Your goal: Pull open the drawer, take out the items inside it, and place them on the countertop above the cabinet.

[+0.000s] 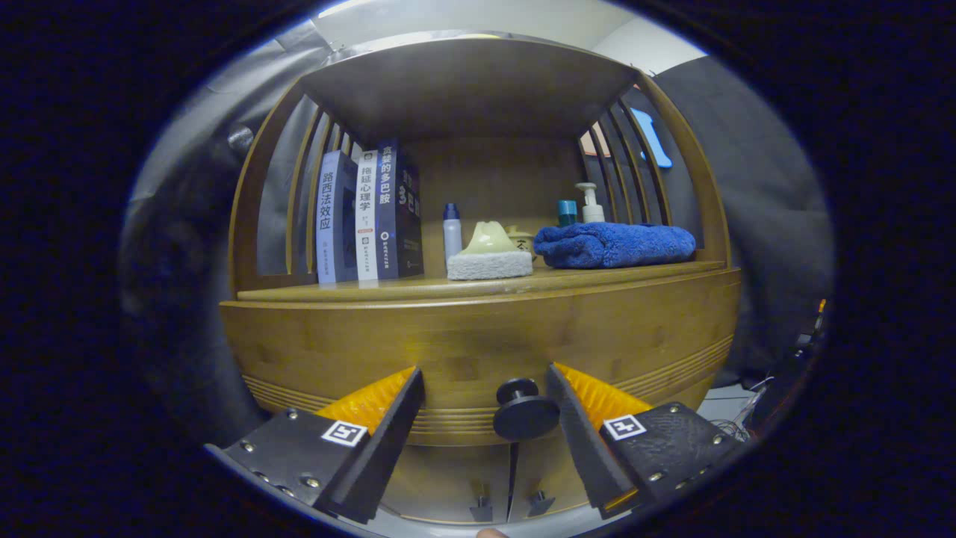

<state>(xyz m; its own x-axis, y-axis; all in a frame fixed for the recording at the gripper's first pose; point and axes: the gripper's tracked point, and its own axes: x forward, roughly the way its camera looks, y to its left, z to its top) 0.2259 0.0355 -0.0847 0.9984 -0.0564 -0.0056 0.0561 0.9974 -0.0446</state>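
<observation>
Spread fingers of the gripper flank the knob (dark, round) without touching it. Behind it the wooden drawer sits closed under the countertop, which carries books, a towel and a sponge.

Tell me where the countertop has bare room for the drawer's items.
Countertop: bare strip in front of books, sponge, towel; gap between books and sponge. Crowded behind, near bottles. Gripper open around drawer knob.
</observation>
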